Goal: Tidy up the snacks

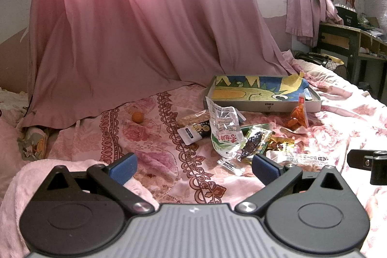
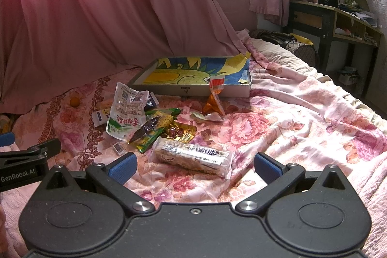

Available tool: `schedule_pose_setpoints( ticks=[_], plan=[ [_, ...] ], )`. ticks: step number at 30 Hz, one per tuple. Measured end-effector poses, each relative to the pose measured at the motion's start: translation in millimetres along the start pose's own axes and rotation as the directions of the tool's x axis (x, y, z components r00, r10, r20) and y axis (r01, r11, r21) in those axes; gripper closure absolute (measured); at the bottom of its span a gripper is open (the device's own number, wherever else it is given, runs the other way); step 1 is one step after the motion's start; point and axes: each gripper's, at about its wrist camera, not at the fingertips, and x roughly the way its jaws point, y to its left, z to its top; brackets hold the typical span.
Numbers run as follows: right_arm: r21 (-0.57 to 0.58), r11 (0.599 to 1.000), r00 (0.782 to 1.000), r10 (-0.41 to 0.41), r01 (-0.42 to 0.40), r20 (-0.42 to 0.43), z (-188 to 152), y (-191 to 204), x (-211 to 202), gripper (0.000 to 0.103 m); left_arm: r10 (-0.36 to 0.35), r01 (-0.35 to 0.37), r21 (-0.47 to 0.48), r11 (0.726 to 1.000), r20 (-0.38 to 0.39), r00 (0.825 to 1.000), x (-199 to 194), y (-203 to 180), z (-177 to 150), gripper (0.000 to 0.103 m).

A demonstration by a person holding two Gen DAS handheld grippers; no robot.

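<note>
From the left wrist view, the left claw [image 1: 194,167] stands wide apart with nothing between its blue pads [image 1: 123,167], low over the floral bedspread [image 1: 150,137]. Beyond it a loose heap of snack packets [image 1: 232,132] lies on the bed just in front of a shallow box [image 1: 262,106]. The box bottom is lined with a bright dinosaur picture [image 1: 254,90]; no packet can be seen lying inside it. An orange-red packet [image 1: 298,116] leans upright, touching the box's front wall from outside. A small orange fruit [image 1: 137,117] sits apart to the left, near the hem of the pink curtain [image 1: 135,23]. Part of the right claw [image 1: 367,161] shows at the far right edge.

From the right wrist view, the right claw [image 2: 194,167] is likewise spread wide and empty. A long clear-wrapped snack bar [image 2: 193,157] lies on the bedspread [image 2: 290,117] just ahead, between the pads but untouched by them. Behind it lies the heap [image 2: 145,120], with a white and green pouch [image 2: 125,113] on its left side. The box [image 2: 193,88] sits farther back, showing only the picture inside, the orange-red packet [image 2: 214,98] against its front wall.
</note>
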Motion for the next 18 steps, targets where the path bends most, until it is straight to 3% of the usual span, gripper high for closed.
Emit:
schedule_pose_setpoints(
  ticks=[8, 14, 18],
  plan=[
    [0.04, 0.999, 1.0, 0.009, -0.009, 0.004, 3, -7, 0, 0.001, 0.003, -0.003, 0.004, 1.0, -0.003, 1.0, 1, 1, -1, 0.0],
    [0.161, 0.987, 0.994, 0.013, -0.03, 0.107, 9, -21, -7, 0.0, 0.005, -0.005, 0.006, 1.0, -0.022, 1.0, 7, 0, 2, 0.0],
    [0.152, 0.987, 0.983, 0.018, -0.046, 0.182, 21, -26, -11, 0.0, 0.001, 0.0, 0.012, 1.0, -0.045, 0.999, 11, 0, 5, 0.0]
  ],
)
